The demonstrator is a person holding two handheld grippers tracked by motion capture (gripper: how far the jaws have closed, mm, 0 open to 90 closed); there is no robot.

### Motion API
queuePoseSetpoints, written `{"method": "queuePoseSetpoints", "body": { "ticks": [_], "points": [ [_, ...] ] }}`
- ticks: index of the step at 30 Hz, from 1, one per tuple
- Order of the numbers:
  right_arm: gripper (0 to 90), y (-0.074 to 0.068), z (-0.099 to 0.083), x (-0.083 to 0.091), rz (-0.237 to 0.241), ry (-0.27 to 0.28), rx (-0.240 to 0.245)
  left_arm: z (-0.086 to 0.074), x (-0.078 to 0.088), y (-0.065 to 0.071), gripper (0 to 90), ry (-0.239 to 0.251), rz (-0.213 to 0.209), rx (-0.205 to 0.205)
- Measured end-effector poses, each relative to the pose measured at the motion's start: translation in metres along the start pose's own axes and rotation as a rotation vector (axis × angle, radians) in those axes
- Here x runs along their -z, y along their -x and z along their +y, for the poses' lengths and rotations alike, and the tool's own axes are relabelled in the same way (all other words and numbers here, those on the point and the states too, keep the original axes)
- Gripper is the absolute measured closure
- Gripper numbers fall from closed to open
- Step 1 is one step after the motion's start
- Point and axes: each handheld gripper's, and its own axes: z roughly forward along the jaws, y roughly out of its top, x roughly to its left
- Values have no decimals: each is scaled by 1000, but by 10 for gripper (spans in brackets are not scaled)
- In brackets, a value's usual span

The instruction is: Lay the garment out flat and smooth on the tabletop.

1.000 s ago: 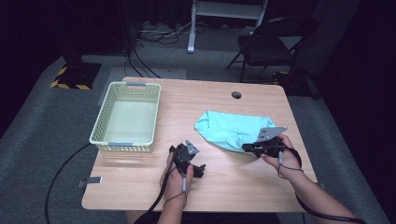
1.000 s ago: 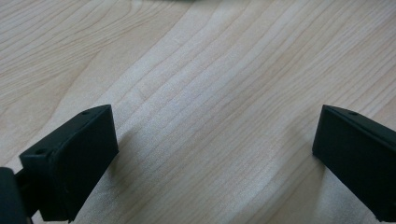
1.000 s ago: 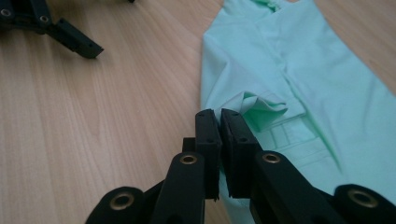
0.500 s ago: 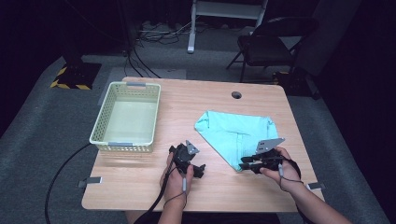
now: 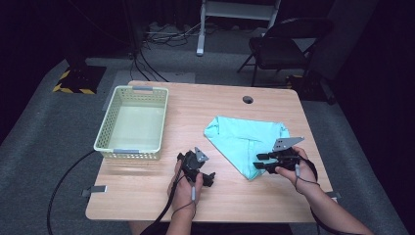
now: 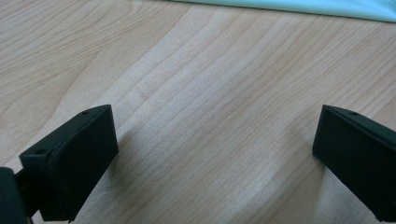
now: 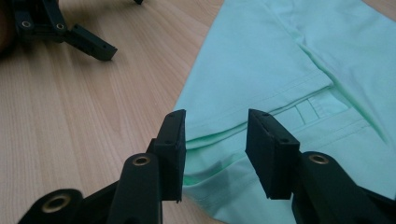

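Toward the right half of the light wooden table [image 5: 225, 110] lies the folded mint-green cloth garment [image 5: 247, 139]; the right gripper [image 7: 215, 151], whose jaws have just been opening, hangs parted over its near corner, pinching nothing. Near the front edge, left of the garment, the left gripper [image 6: 212, 154] rests spread wide over bare wood.

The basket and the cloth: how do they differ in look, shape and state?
The basket is pale yellow-green with stiff lattice walls; the cloth is mint green and soft. The basket stands upright, rectangular, holding nothing; the cloth lies flat, folded into a rough triangle. The basket sits apart from both hands; the cloth's near corner lies at the right gripper, whose jaws have just been opening, pads not pressing it. Both rest on the table.
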Motion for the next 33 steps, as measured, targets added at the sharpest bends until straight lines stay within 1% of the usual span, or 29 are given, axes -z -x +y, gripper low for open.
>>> {"method": "queuePoseSetpoints", "body": {
  "ticks": [8, 15, 16, 19, 26, 31, 33],
  "points": [
    [581, 10, 10, -2, -21, 10, 7, 0, 0, 0, 3, -1, 3, 3],
    [572, 18, 21, -9, -37, 13, 14, -2, 3, 0, 3, -1, 18, 7],
    [572, 20, 23, -11, -40, 13, 13, -3, 3, 0, 3, -1, 15, 13],
    [572, 26, 27, -15, -52, 12, 5, -3, 3, 0, 3, -1, 16, 12],
    [572, 37, 36, -27, -75, -8, -5, -4, 4, -1, 3, -1, 17, 19],
    [573, 46, 38, -37, -93, -13, -23, -5, 5, -1, 3, 0, 19, 17],
    [573, 50, 37, -42, -101, -14, -38, -6, 6, -2, 3, 0, 15, 17]
  ]
}}
